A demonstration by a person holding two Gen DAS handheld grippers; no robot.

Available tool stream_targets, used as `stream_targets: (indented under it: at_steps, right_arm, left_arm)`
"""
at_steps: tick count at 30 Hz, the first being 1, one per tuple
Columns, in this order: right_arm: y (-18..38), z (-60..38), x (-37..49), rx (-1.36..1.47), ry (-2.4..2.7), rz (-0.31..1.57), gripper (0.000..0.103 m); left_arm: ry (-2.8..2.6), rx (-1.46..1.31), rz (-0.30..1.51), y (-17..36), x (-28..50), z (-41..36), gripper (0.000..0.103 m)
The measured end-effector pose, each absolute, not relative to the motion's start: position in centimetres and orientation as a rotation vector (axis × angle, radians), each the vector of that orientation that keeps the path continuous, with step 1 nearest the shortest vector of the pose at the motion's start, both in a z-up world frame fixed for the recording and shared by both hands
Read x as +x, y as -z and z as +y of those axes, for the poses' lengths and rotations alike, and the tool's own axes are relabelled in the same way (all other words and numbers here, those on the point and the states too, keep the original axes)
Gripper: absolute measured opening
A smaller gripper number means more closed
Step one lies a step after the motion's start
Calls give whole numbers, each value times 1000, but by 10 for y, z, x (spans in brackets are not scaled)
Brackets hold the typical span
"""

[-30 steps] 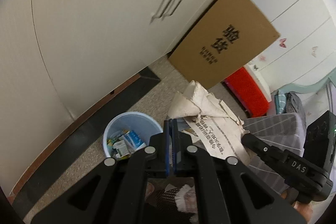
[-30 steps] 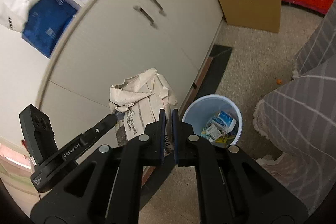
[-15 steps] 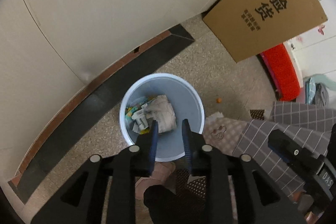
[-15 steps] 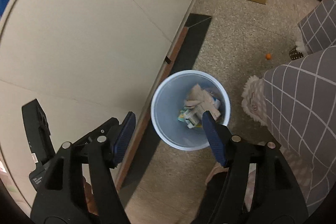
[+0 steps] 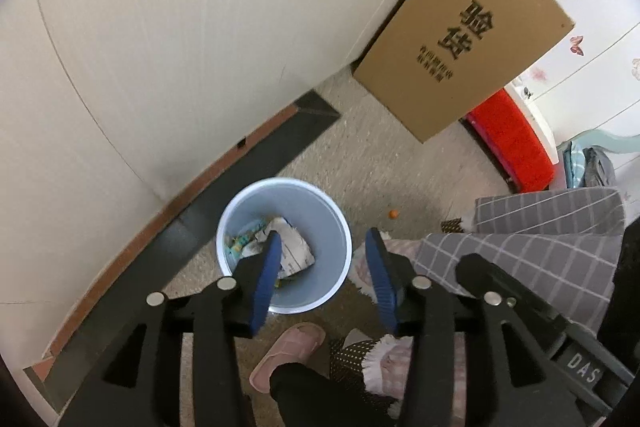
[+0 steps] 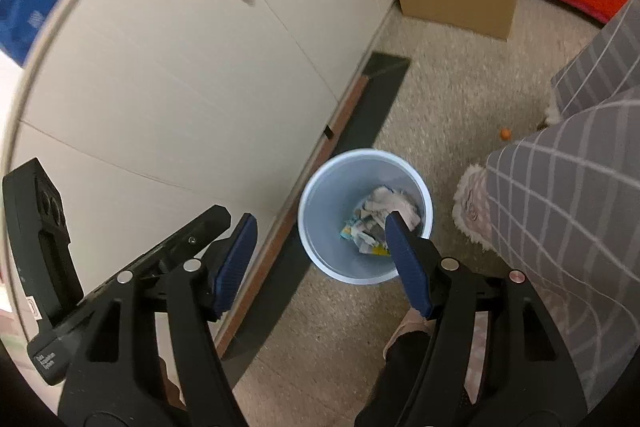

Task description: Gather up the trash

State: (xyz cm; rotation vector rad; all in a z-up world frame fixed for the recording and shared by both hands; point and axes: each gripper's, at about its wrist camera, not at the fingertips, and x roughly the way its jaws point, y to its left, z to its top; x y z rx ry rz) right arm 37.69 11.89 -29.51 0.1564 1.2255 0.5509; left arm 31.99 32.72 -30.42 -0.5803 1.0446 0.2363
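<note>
A pale blue waste bin stands on the speckled floor by the cabinet's plinth. Inside it lies crumpled printed paper on top of small coloured wrappers. My left gripper hangs above the bin, its jaws opening, with nothing between the blue pads. My right gripper is open wide over the bin's near-left rim, also holding nothing. In the right wrist view the left gripper's body shows at the lower left.
Cream cabinet doors fill the left. A brown cardboard box leans against them, with a red bin behind. A grey checked cloth, a person's pink slipper and a small orange bit lie near the bin.
Both grippers were shut on a large crumpled paper bag held up between them. They let go, the paper dropped into the bin, and both now stand open above it.
</note>
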Motion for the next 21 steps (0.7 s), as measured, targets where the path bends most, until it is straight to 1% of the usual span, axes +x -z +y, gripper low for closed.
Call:
stream_targets:
  at_steps: [3,5,7,12,15,21]
  right_arm:
    - [257,109,366,164,-541,1163,66]
    - [234,100,358,177,-545,1121,67]
    - [201,86,346,195,-569,1062,67]
    - [136,46,319,217,-597,937,70]
    - [101,10,297,245,-603,860,71]
    - [52,-58,255,255,-547,719,73]
  left_arm:
    - [-241,-553,984,263,309,317,50]
    - [-249,-511,933,231,299,307,52]
    - [-249,-477,896,206,293,296,55]
    - [-190,-398,776,132,265,252,61]
    - [-143,-350,709,97,248,221,65]
    - [-107,-228,578,40,206,157,73]
